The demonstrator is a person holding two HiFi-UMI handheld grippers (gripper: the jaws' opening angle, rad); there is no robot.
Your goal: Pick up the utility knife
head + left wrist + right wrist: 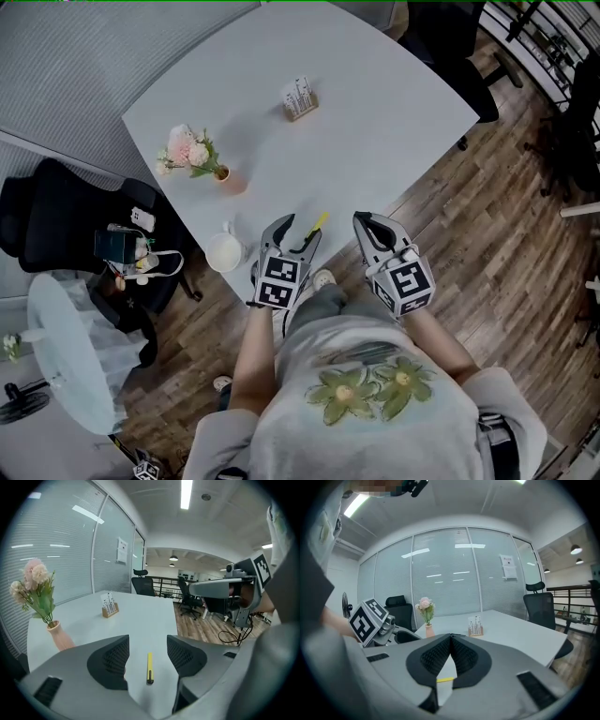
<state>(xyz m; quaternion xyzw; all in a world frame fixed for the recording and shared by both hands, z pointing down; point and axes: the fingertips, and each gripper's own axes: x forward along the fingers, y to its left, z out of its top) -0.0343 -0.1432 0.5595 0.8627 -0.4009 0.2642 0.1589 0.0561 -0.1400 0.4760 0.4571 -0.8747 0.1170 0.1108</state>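
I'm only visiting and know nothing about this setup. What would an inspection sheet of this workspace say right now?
Surface: white table, mostly bare.
Job's things: yellow utility knife lying flat near the table's edge, not gripped.
Clutter: flower vase, card holder, white cup.
Grippers: left hand-held gripper open, the knife lying between its jaws; right hand-held gripper shut, empty.
Cables: white cable on a black chair.
Surroundings: wood floor, glass wall with blinds.

White table [375, 112], wood-plank floor [487, 234], black office chairs [56, 225], glass partition with blinds [56, 550], ceiling strip light [186, 494].
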